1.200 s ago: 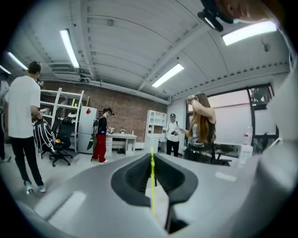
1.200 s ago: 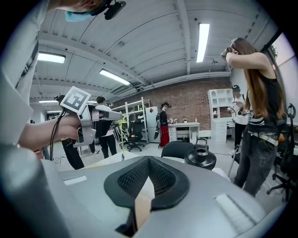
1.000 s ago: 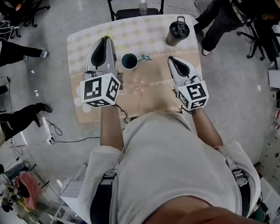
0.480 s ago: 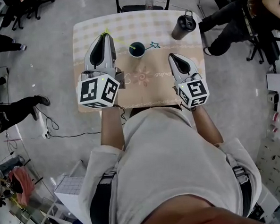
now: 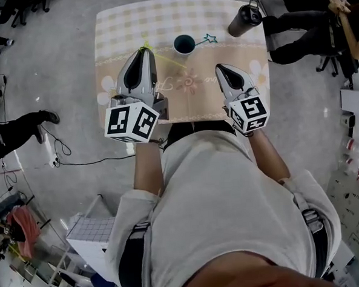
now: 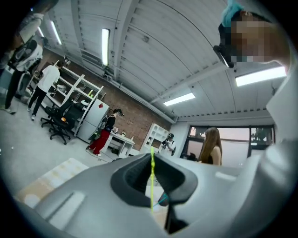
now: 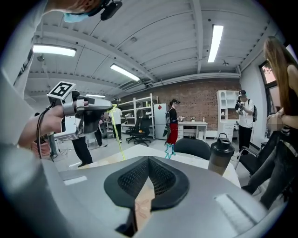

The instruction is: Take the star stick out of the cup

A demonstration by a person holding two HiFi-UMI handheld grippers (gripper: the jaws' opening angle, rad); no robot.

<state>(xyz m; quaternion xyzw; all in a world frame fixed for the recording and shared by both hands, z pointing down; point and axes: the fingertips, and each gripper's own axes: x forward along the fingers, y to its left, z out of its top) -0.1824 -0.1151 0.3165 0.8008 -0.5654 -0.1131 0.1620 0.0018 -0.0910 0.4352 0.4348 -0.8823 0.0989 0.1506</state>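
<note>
The checked table (image 5: 118, 28) fills the upper frame. At centre left, the left gripper (image 5: 145, 51) pinches a thin yellow-green stick (image 6: 152, 176). The right gripper (image 5: 219, 67) is closed on nothing. At top centre, the dark cup (image 5: 184, 44) holds a blue star stick (image 5: 208, 40). It is likely light, slim and slippery, best gripped on the shaft below the star.

No word, brand or number could be read anywhere. A faint line of cursive lettering (image 5: 165, 83) ran across the checked beige cloth of the tabletop (image 5: 124, 28), but it was too small to make out. The white marker cube (image 5: 132, 121) of the left tool (image 5: 144, 50) and the white marker cube (image 5: 249, 113) of the right tool (image 5: 218, 66) bore only black square patterns, not letters.
</note>
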